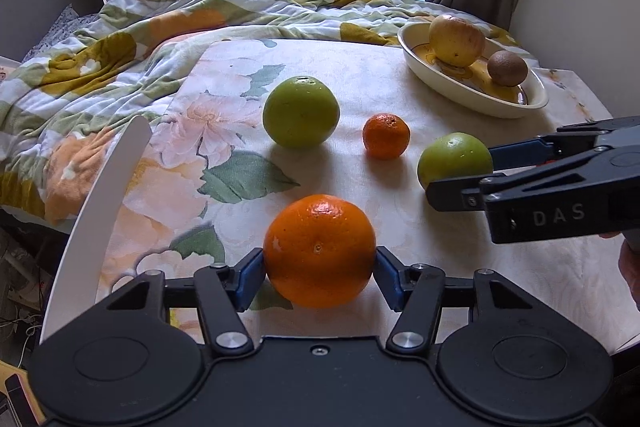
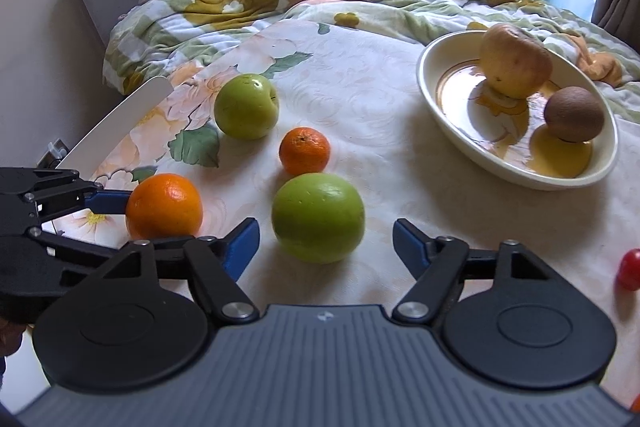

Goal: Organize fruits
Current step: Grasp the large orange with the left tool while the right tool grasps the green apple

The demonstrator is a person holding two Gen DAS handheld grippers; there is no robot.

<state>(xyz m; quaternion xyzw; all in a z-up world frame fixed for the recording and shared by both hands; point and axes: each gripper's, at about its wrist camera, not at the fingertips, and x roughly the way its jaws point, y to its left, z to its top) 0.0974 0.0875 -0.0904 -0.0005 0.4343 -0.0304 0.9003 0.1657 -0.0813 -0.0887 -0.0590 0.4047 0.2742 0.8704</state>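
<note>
Fruits: six pieces show on the floral-cloth table (image 1: 400,75), four loose in its middle and two already in the cream oval ceramic dish (image 2: 436,107) near the far right corner.
Large orange: the round glossy orange (image 1: 319,250) sits nearest the front edge, between the blue pads of the left gripper (image 1: 320,269).
Left jaws: narrowed to the orange's width, both pads touching its sides; it looks gripped but rests on the cloth.
Near green apple: the smooth round green apple (image 2: 318,218) lies right of the orange, between the fingers of the right gripper (image 2: 325,247).
Right jaws: wide apart, a clear gap on each side of the apple, holding nothing.
Others loose: a second green apple (image 1: 301,111) and a small mandarin (image 1: 386,135) lie towards the far edge.
Dish contents: a yellow-red apple (image 2: 515,61) and a brown kiwi (image 2: 574,114), presumably the collecting point.
Right edge: something small and red (image 2: 629,269), too cropped to name.
Why both: each hand straddles one fruit, probably for carrying two together.
</note>
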